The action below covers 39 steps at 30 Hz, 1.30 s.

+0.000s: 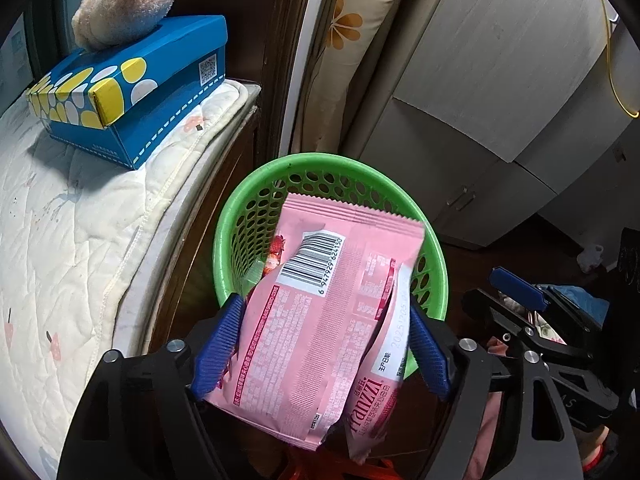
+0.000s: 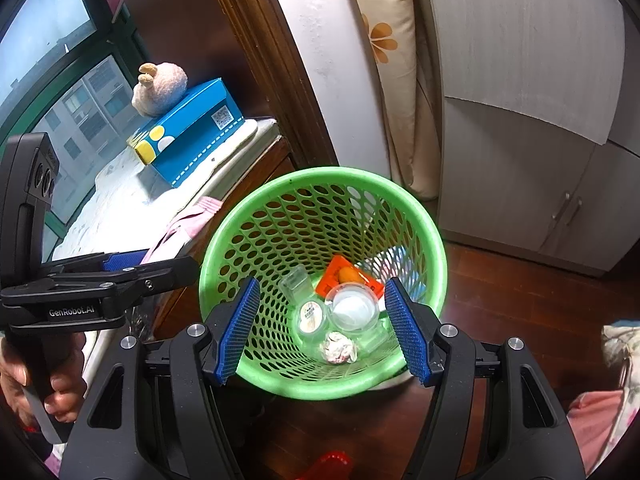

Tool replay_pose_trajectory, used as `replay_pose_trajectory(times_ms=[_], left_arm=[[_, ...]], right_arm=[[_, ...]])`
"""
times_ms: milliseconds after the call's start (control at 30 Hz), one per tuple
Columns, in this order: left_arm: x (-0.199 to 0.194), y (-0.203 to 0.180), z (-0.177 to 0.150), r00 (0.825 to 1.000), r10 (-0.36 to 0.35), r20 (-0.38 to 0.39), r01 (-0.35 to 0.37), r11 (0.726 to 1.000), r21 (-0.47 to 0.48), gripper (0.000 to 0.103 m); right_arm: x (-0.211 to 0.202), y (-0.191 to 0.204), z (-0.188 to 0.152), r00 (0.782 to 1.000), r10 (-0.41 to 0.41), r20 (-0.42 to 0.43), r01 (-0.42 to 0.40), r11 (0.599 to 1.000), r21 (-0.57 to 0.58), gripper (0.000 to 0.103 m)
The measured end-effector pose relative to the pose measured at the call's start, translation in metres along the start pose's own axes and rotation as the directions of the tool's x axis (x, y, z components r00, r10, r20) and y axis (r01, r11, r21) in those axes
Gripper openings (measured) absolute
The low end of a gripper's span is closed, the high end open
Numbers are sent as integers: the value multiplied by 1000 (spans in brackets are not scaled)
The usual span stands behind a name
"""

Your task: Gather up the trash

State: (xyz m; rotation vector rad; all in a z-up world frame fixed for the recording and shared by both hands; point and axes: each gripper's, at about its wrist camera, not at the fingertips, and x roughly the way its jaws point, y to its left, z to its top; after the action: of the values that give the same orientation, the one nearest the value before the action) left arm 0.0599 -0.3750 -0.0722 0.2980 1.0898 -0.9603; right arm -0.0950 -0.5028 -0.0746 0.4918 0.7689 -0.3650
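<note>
Left tool [image 1: 326, 306]: jaws standing wide, pink snack wrapper [image 1: 320, 320] lying between the blue pads [image 1: 222, 340]. Wrapper edges are sitting against both pads; can't tell whether the pads are pressing or just flanking it. Wrapper's lower end is reaching back into the tool's throat, upper end is tilting out over the green basket [image 1: 240, 216], barcode side facing the cam. Wrapper is above the rim, not inside yet.

Right tool [image 2: 322, 286]: jaws spread, nothing between them, hanging over the basket's near rim and pointing down into it.

Basket is standing on the wood floor [image 2: 520, 280], just beside the bed's wooden frame. Inside, per right wrist view: clear plastic cup [image 2: 352, 308], orange packet [image 2: 340, 276], crumpled paper ball [image 2: 338, 346], small round lid [image 2: 310, 314], clear plastic tray [image 2: 296, 282], all lying at the bottom.

A hand [image 2: 40, 380] is gripping the left tool's handle at the left edge of the right wrist view.

Surroundings: blue tissue box [image 1: 140, 92] is resting on the quilted bed cover [image 1: 60, 240], plush toy [image 1: 124, 12] sitting on top of the box. Pale cabinet [image 1: 480, 100] is standing behind the basket.
</note>
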Motion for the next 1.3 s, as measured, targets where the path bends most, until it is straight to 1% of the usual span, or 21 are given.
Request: replay_pose_trajectory(times_ms=[200, 433, 600, 733, 800, 933, 1167, 1233, 1300], left_arm=[[-5, 6, -3, 1000, -20, 16, 20, 999, -28, 85], [-17, 15, -9, 999, -14, 29, 16, 999, -51, 86], [-33, 20, -14, 998, 20, 62, -17, 999, -50, 86], [-50, 25, -20, 993, 71, 92, -67, 997, -42, 87], [-59, 29, -24, 988, 105, 110, -101, 994, -44, 89], [-77, 38, -30, 978, 157, 138, -150, 987, -61, 89], [-111, 56, -49, 950, 247, 193, -230, 968, -104, 92], [-121, 61, -55, 939, 276, 206, -258, 960, -112, 94], [-131, 66, -61, 933, 287, 217, -264, 956, -128, 94]], right_arm=[[-1, 1, -2, 1000, 5, -2, -5, 1000, 3, 65], [-2, 6, -3, 1000, 13, -4, -13, 1000, -6, 65], [-3, 13, -3, 1000, 23, -6, -23, 1000, -14, 65], [-5, 21, -5, 999, 33, -9, -34, 999, -30, 66], [-6, 26, -5, 999, 35, -11, -36, 999, -37, 68], [-8, 38, -4, 999, 48, -16, -49, 997, -53, 69], [-12, 68, -6, 998, 60, -23, -62, 992, -114, 74], [-13, 76, -6, 997, 69, -26, -72, 990, -122, 74], [-14, 83, -7, 997, 78, -28, -81, 989, -127, 74]])
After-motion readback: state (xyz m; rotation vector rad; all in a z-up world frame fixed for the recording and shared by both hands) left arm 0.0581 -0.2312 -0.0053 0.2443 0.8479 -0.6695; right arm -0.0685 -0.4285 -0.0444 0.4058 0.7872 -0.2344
